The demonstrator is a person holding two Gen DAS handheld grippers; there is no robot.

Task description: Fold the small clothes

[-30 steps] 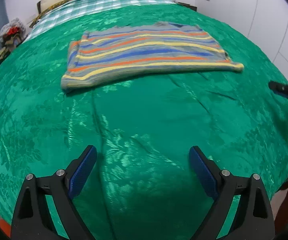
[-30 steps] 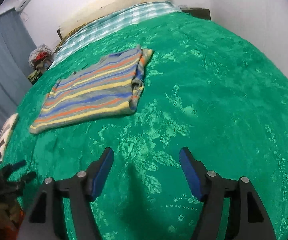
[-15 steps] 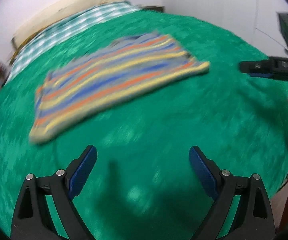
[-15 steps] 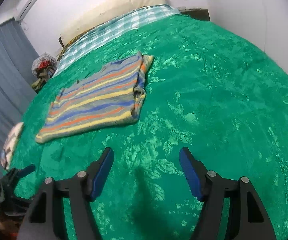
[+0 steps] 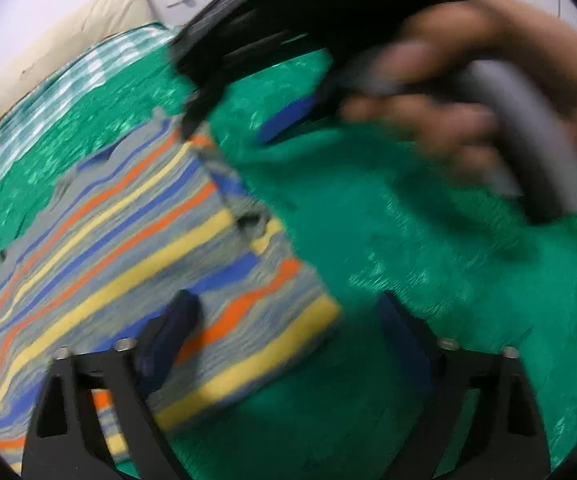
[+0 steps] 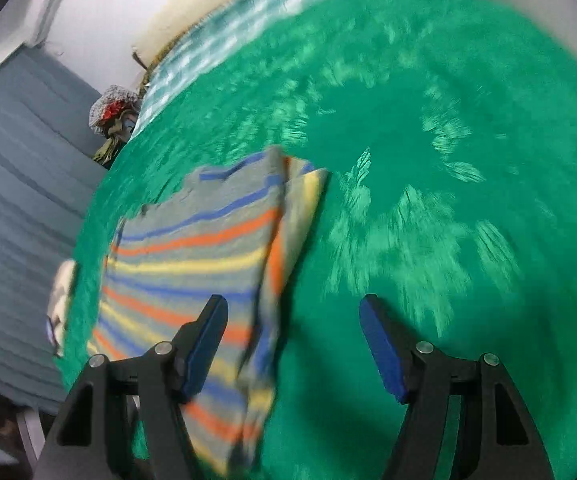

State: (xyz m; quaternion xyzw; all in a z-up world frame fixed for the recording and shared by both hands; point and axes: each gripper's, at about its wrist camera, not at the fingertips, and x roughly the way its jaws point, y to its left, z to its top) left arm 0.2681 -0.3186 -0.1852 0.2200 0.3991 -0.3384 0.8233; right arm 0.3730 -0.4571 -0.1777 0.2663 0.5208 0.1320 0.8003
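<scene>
Both views are motion-blurred. The striped garment (image 5: 128,264) lies folded flat on the green bedspread (image 5: 388,280), filling the lower left of the left wrist frame. The left gripper (image 5: 288,340) is spread wide over its lower corner, holding nothing. The right gripper (image 6: 294,344) is likewise wide open and empty, straddling the garment's right edge. A hand (image 5: 468,92) grips its handle at upper right.

shirt (image 6: 192,264) on bedspread (image 6: 428,160); pillow (image 5: 68,48) behind
</scene>
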